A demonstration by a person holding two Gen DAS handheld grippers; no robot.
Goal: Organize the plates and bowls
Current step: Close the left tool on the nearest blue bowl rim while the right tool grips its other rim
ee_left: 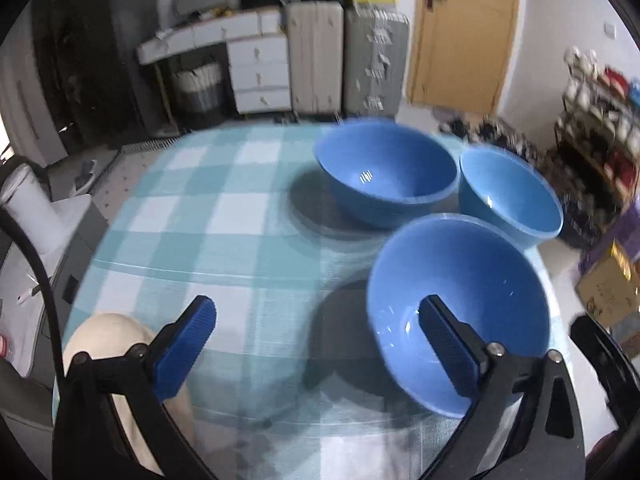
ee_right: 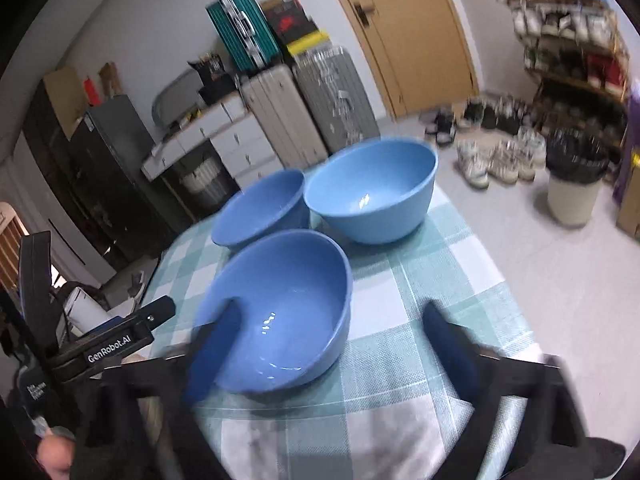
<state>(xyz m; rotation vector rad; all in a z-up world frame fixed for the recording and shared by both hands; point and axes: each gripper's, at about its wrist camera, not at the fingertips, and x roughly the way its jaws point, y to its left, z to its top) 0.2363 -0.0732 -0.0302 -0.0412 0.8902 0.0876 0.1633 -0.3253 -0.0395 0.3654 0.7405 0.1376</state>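
Note:
Three blue bowls stand close together on a round table [ee_left: 200, 220] with a teal and white checked cloth. The nearest bowl [ee_left: 472, 272] [ee_right: 288, 300] sits in front of a back left bowl [ee_left: 386, 172] [ee_right: 260, 208] and a back right bowl [ee_left: 510, 196] [ee_right: 372, 188]. My left gripper [ee_left: 318, 344] is open; its right finger hangs over the nearest bowl's inside, its left finger over bare cloth. My right gripper [ee_right: 334, 352] is open around the nearest bowl: its left finger is at the bowl's left rim, its right finger stands apart over the cloth.
The left gripper's black body [ee_right: 120, 340] shows at the left of the right wrist view. Beyond the table stand suitcases [ee_left: 348, 60], a white drawer unit [ee_left: 260, 72], a wooden door [ee_left: 460, 32], a shoe rack [ee_right: 572, 52], shoes and a bin [ee_right: 574, 184] on the floor.

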